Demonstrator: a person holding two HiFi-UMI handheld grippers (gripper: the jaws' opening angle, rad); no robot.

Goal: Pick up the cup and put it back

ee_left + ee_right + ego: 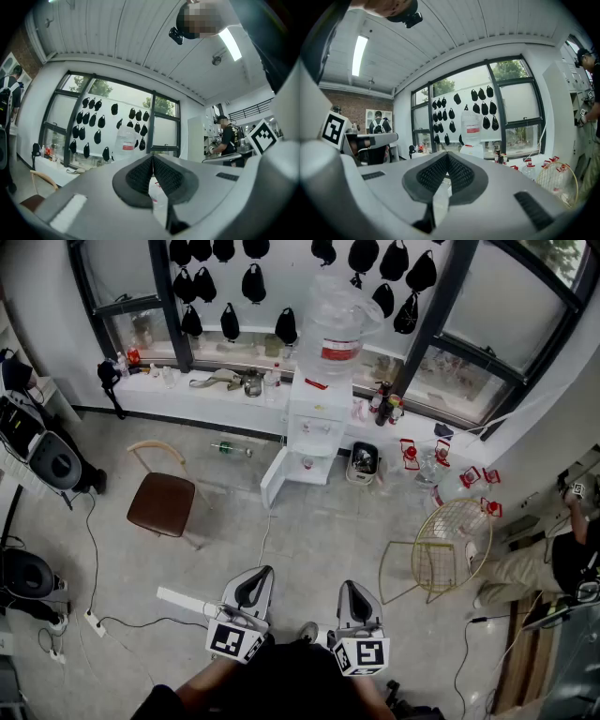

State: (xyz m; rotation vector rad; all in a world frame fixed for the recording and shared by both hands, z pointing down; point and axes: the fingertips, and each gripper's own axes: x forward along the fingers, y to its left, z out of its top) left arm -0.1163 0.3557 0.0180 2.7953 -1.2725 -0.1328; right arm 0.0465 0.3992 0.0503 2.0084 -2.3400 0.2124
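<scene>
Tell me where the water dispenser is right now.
In the head view the water dispenser stands against the window wall, upper centre, with the brown chair to its left and the gold wire chair to its right.

Even daylight enters through the windows at twelve o'clock; shadows on the floor are soft and faint. A ceiling tube light glares at one o'clock in the left gripper view. Both gripper views show strong fisheye bending and black vignetted corners.
</scene>
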